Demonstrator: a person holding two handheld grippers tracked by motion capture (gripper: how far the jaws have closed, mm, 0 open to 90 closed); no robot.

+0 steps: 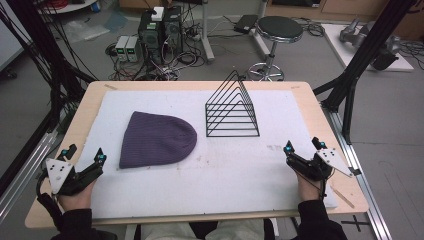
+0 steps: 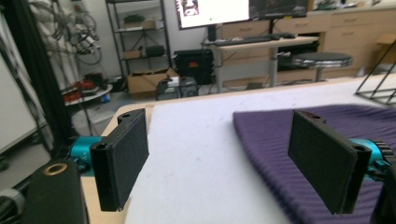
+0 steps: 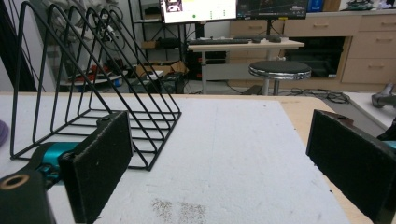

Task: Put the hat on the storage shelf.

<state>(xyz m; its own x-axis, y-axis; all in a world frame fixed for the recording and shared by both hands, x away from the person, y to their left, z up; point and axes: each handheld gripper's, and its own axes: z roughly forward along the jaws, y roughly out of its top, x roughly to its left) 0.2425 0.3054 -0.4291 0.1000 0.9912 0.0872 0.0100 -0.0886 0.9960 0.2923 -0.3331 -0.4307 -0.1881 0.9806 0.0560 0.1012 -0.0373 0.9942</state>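
Table, white mat, hat, rack

White mat lies bare along the near edge between both hands. Purple beanie lies flat at left centre, passable from above. Black wire rack stands upright at far centre-right, blocking passage there. Open lane between beanie and rack.

From my left gripper view, the purple beanie runs off the right and bottom edges, and the near jaw pad covers part of it. The wire rack is cut to one corner at the far right. In my right gripper view, the rack loses its peaks at the top edge, and the monitor text is too small to read.
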